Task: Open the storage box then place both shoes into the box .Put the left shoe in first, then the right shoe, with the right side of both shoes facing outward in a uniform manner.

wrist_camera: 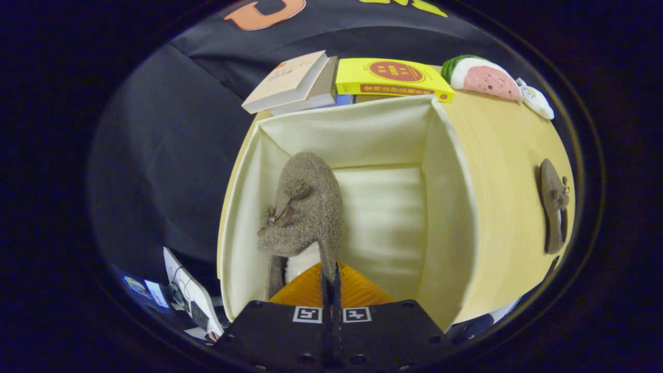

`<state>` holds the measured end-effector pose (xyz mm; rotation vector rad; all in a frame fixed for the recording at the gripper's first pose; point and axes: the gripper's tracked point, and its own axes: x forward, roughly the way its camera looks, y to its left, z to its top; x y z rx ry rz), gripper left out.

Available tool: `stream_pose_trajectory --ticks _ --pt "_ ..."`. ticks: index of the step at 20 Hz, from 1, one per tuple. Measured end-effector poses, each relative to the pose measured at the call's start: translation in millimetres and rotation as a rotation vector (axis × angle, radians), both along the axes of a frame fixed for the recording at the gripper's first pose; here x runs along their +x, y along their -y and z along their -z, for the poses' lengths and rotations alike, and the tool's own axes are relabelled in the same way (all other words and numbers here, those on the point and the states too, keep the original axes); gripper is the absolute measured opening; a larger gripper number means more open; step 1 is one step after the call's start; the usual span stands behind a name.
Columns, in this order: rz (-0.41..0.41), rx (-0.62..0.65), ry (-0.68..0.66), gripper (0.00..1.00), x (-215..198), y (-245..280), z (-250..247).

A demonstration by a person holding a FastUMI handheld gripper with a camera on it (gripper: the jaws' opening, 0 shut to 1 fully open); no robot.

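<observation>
The claw (330, 282), pressed together, seems to pinch the fuzzy brown shoe's (303, 207) heel rim, holding it inside the open cream box (450, 207); the other shoe (553, 204) lies outside on the table (513, 171).

I see my gripper (330, 290) pinching the fuzzy shoe (305, 207) against the storage box (487, 207) left wall, so free room lies right of it inside.
</observation>
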<state>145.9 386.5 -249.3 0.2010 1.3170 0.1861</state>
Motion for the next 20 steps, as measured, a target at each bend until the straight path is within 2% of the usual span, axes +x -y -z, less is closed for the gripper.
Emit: stream_pose_trajectory --ticks 6,8,10,12,15,18,20 --pt "-0.013 -0.072 -0.09 0.0 -4 -14 39" --pt "-0.017 -0.066 -0.089 0.0 -3 -14 39" --pt "-0.025 -0.037 -0.092 0.05 -6 -15 38" --pt "-0.033 0.012 -0.104 0.15 -10 -18 33" --pt "-0.094 0.029 -0.089 0.52 -19 -15 18" --pt "-0.138 0.016 -0.03 0.69 -23 -8 -7" --pt "-0.154 0.018 0.009 0.84 -23 -2 -27"
